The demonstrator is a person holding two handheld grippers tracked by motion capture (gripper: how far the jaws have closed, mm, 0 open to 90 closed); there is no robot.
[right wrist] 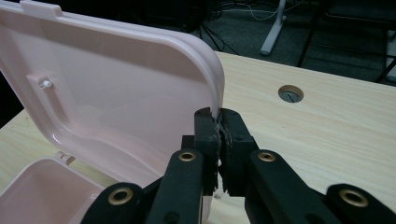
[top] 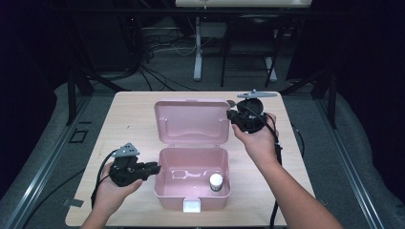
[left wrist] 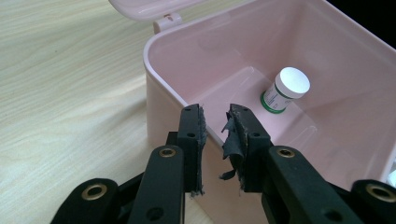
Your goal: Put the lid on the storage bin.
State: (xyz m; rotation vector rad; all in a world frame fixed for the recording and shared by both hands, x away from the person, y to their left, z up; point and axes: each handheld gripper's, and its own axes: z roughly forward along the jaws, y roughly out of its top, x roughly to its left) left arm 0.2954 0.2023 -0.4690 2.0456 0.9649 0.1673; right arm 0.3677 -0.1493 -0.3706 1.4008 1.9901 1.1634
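Closest to me, the left gripper has its jaws parted, straddling the near left wall of the pink box w/out pinching it (there's daylight on both sides of the wall, as far as I can tell). It looks like it's there to steady the box.

The right gripper is clamped tight on the side edge of the lid, which stands nearly upright behind the box, hinged at the back.

Inside the box, toward the front right corner, a small white-capped bottle stands upright, apart from both grippers.

Seems the step in hand is swinging the lid, prob. shutting it now the bottle's in. Next move calls for the right hand to carry the lid forward and down in an arc round the hinge, while the left keeps the box from sliding on the table, till the front latch meets it.
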